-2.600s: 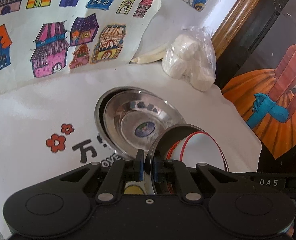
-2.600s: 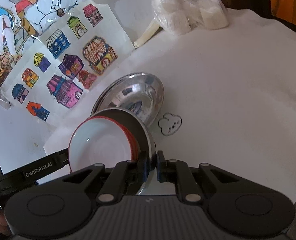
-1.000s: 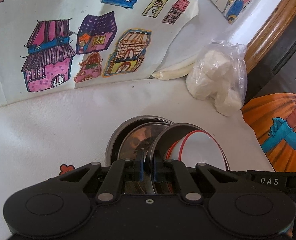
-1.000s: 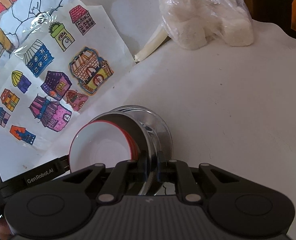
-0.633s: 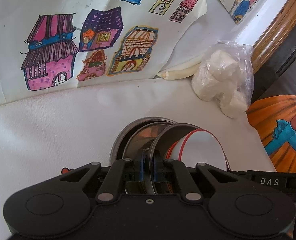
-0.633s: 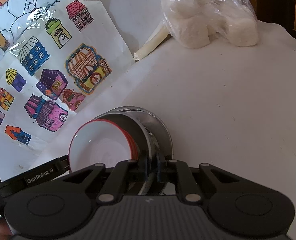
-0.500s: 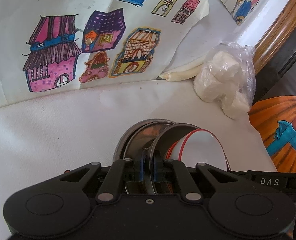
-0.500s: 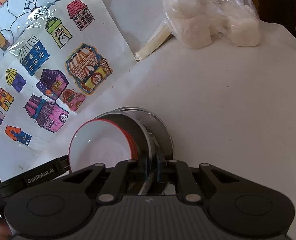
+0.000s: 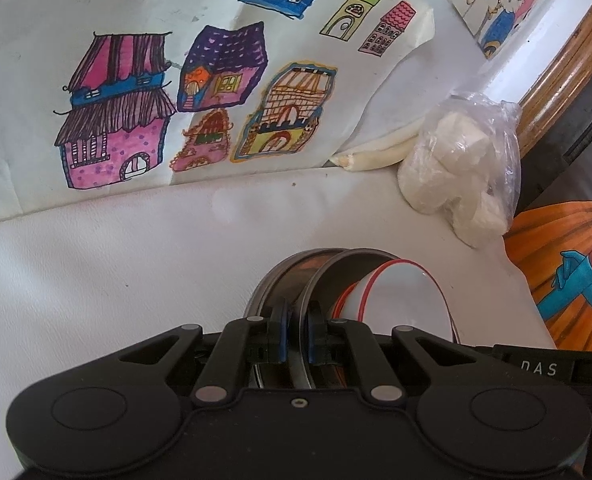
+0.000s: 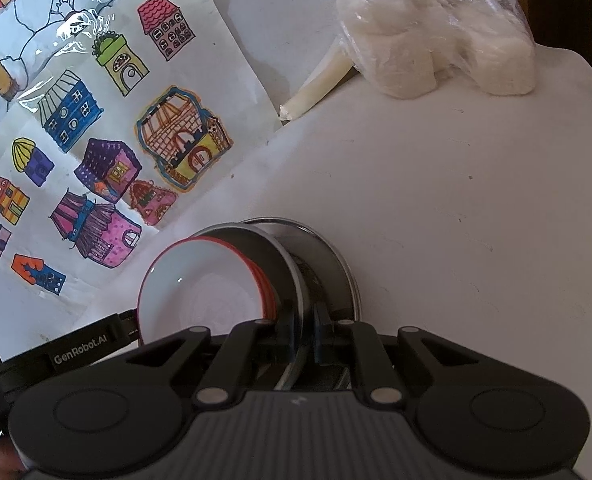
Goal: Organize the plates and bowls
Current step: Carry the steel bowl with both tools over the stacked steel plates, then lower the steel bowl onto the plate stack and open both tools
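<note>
Holding a stack from both sides, we see the left gripper (image 9: 295,334) pinched tight on the rim of a round grey-rimmed metal plate (image 9: 352,266), and the right gripper (image 10: 304,330) closed just as narrowly on the opposite rim of that plate (image 10: 284,264). Nested inside sits a white bowl with a red rim (image 10: 200,284), tilted with the plate. A shiny stainless steel dish (image 10: 332,264) lies directly beneath, on the white bench (image 10: 456,220). We judge the gathering largely done: three pieces already come together in one place. What remains, in our reading, is to settle the plate flat into the dish and let go. A clear plastic bag of white lumps (image 9: 456,172) stands well apart.
</note>
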`<state>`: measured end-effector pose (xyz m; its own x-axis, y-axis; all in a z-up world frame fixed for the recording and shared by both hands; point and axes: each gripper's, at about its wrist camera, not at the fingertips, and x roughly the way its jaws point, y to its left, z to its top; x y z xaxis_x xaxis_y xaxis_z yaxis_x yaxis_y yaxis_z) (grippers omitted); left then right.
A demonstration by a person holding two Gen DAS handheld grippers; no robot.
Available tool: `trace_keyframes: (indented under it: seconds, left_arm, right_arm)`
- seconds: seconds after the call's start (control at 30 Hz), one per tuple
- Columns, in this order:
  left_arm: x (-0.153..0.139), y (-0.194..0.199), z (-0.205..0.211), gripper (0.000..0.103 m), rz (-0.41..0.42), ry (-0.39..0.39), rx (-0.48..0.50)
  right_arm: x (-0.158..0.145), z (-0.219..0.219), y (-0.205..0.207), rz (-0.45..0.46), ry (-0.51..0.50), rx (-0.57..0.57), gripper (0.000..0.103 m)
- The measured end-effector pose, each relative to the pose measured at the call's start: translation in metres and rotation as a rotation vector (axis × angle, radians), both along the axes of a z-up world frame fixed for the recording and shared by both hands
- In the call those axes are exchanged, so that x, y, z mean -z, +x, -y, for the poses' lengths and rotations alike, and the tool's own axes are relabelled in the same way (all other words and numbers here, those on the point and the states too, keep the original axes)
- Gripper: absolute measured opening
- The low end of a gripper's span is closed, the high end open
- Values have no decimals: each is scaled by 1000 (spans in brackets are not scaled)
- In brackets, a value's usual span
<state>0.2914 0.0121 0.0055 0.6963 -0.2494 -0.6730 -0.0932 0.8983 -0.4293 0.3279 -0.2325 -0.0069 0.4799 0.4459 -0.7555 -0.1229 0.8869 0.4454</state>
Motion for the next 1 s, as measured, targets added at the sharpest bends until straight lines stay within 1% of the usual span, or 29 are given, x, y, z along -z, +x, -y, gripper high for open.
trace_keyframes:
  seconds: [0.2, 0.47, 0.73, 1.0]
  left_arm:
    - [2, -1, -1, 8, -2, -24, -14]
    - [3, 0, -1, 8, -15, -40, -18]
    - [3, 0, -2, 8, -19, -42, -15]
    - [2, 0, -2, 9, -22, -33, -12]
  right_arm:
    - [0, 0, 1, 2, 1, -1, 12]
    - [-2, -2, 2, 24, -30, -20, 12]
    - [-2, -3, 2, 38, -38, -32, 13]
    - [-4, -8, -3, 84, -91, -56, 13]
